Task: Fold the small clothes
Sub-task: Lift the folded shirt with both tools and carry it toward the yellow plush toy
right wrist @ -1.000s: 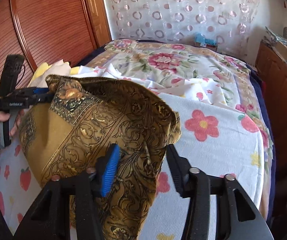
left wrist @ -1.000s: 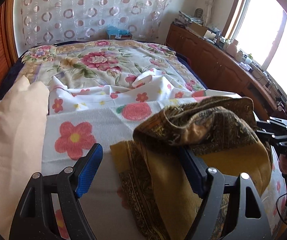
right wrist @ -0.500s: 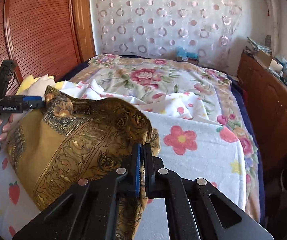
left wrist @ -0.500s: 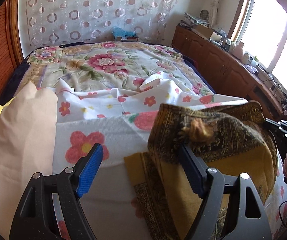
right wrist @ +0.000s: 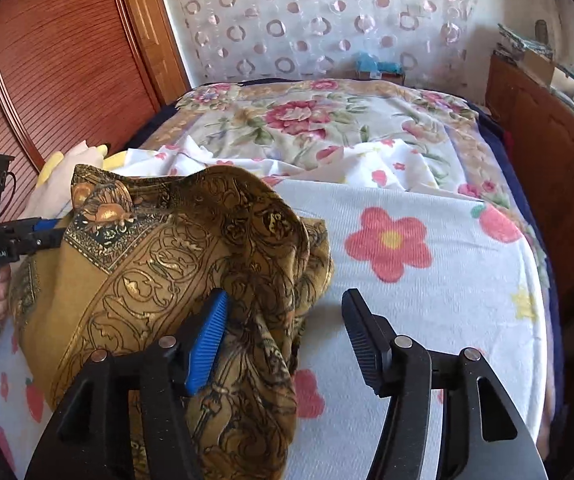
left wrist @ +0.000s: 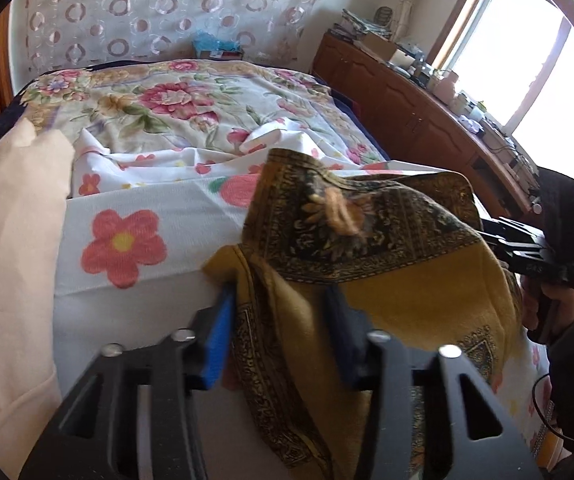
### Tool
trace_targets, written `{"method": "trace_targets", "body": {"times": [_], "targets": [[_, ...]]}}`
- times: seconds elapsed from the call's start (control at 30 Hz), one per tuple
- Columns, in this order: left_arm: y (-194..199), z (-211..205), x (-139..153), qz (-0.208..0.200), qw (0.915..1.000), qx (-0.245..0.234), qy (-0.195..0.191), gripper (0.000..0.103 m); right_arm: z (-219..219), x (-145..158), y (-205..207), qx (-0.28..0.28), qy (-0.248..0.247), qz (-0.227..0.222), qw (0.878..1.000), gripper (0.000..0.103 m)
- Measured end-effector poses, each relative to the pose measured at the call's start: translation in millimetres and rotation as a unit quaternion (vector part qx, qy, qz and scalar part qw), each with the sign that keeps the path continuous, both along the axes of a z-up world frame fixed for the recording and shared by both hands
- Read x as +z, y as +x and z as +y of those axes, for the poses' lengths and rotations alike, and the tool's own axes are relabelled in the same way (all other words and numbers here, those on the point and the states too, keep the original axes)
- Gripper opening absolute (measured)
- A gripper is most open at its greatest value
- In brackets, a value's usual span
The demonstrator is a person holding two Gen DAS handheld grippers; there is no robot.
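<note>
L gripper (left wrist: 283, 332) jaws just closing on mustard paisley scarf (left wrist: 387, 248) edge | R gripper (right wrist: 287, 340) jaws just opening, apart, scarf beside blue pad | scarf on bed (right wrist: 447, 280)

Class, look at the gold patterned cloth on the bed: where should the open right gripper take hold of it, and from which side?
Grip the cloth at its bunched near-right edge, beside the right gripper, coming from the right: that fold stands up off the bed.
</note>
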State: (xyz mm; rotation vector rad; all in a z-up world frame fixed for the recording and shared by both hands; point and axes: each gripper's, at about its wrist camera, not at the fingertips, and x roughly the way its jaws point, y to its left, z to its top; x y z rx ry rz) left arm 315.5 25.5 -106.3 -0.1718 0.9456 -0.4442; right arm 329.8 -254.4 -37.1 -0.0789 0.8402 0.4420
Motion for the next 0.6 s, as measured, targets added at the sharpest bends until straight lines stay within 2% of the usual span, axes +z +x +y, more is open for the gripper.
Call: {"method": "trace_targets", "body": {"times": [0.03, 0.07, 0.1, 0.13, 0.17, 0.2, 0.23, 0.3, 0.4, 0.6], "targets": [[0.0, -0.5, 0.1, 0.003, 1.0, -0.001, -0.004, 0.023, 0.5, -0.1, 2.8, 0.009, 0.008, 0.004, 1.0, 0.06], [-1.6, -0.6, 1.9, 0.0, 1.0, 0.0, -0.001, 0.019, 1.8, -0.6, 5.0, 0.022, 0.016, 0.007, 1.0, 0.059], [-3.5, -1.9, 4.0, -0.006, 1.0, -0.004, 0.0, 0.011, 4.0, -0.7, 5.8, 0.034, 0.021, 0.009, 0.999, 0.049], [-6.6, -2.5, 7.4, -0.013, 0.9999, -0.005, 0.0, 0.009, 6.7, -1.2, 6.3, 0.048, 0.025, 0.013, 0.998, 0.037], [-12.3, -3.5, 13.5, -0.028, 0.9996, -0.003, 0.002, 0.009, 7.2, -2.3, 6.5, 0.06, 0.026, 0.016, 0.998, 0.03], [-18.1, -3.9, 19.3, -0.042, 0.9991, -0.002, 0.002, 0.008, 7.1, -2.2, 5.9, 0.07, 0.028, 0.019, 0.997, 0.017], [-22.0, -2.0, 24.3, -0.051, 0.9987, 0.001, -0.001, 0.008, 6.6, 0.2, 4.2, 0.074, 0.025, 0.013, 0.997, 0.012], [-36.5, 4.3, 39.8, -0.076, 0.9969, 0.01, -0.015, 0.007, 5.9, 9.0, -0.5, 0.078, 0.023, -0.007, 0.997, 0.01], [-61.1, 14.7, 62.2, -0.113, 0.9928, 0.024, -0.03, 0.007, 5.7, 36.4, -15.5, 0.079, 0.04, -0.062, 0.994, 0.009], [-104.1, 57.7, 99.8, -0.183, 0.9785, 0.084, -0.045, 0.007, 38.7, 93.1, -31.1, 0.115, 0.048, -0.145, 0.982, 0.009]]}}
